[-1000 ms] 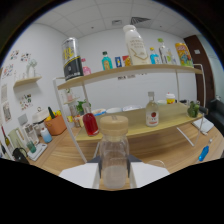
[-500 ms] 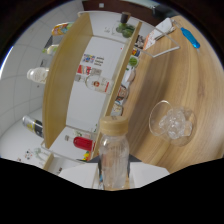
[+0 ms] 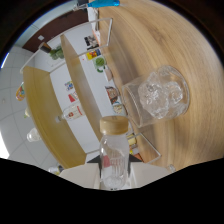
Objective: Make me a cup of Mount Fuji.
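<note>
One capped clear bottle (image 3: 113, 155) in gripper (image 3: 113, 176), near ice-filled glass (image 3: 161, 95).

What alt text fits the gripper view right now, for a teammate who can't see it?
The gripper holds a small clear bottle with a tan cap between its jaws, tipped sideways toward a clear glass of ice on the wooden table. A stocked wooden shelf lies beyond.
</note>
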`<act>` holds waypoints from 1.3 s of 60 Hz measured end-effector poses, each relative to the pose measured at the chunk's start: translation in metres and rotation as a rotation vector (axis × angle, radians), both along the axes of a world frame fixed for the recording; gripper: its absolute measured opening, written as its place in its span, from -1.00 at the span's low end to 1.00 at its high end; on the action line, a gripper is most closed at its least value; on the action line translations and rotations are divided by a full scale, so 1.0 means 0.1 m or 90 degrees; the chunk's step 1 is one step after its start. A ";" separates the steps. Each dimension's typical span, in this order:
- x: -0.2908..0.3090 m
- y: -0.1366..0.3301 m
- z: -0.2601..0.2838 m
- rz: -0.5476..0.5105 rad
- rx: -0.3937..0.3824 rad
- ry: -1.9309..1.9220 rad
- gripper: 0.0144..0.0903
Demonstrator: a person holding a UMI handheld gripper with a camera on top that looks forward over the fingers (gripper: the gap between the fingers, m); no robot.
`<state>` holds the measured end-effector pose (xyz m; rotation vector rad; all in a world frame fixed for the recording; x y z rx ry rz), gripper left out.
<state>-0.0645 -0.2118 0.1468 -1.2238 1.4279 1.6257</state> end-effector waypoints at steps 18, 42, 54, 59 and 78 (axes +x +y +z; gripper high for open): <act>-0.04 -0.07 0.24 0.029 0.034 -0.227 -0.32; -0.26 0.03 0.13 0.085 0.114 -1.081 -0.32; -0.44 0.12 -0.44 0.165 0.089 -1.203 -0.33; -0.46 0.13 -0.61 0.186 0.071 -1.204 -0.33; -0.45 -0.02 -0.90 0.214 0.061 -1.209 -0.27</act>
